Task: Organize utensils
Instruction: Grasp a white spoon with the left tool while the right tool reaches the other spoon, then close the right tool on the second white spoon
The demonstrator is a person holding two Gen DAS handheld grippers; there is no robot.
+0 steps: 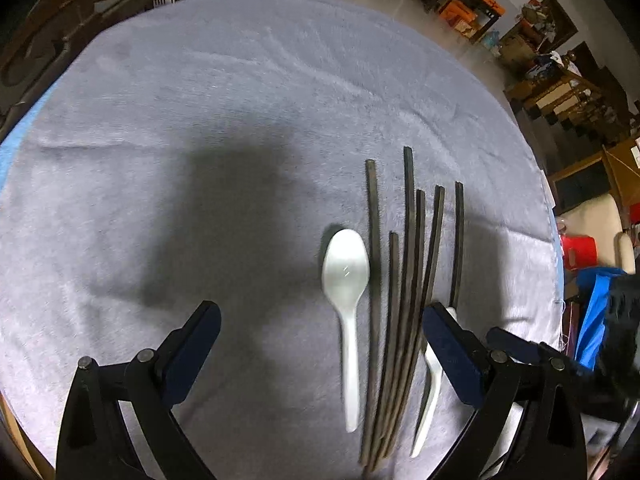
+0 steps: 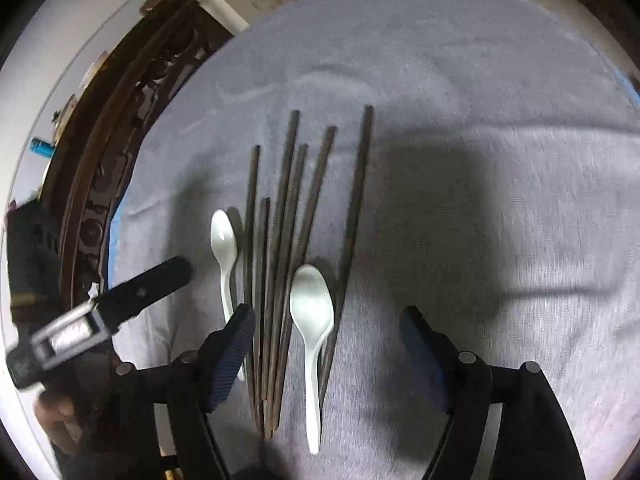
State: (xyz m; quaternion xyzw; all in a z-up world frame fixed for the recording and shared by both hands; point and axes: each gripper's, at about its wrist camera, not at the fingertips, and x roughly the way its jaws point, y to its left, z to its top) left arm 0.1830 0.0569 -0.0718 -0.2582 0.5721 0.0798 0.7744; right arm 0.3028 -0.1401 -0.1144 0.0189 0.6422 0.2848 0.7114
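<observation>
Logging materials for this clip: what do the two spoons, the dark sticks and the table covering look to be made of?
Spoons: white, smooth, glossy highlights, likely plastic. Chopsticks: dark brown, matte, square-edged; probably wood, perhaps bamboo or composite. Cloth: grey-blue, napped and wrinkled, likely a fleece or towel-like fabric.

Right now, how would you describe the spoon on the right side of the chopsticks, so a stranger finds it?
On the grey cloth lies a fan of dark chopsticks. Of two white spoons, it is the one on the right, overlapping the sticks; the other lies clear of them on the left.
</observation>
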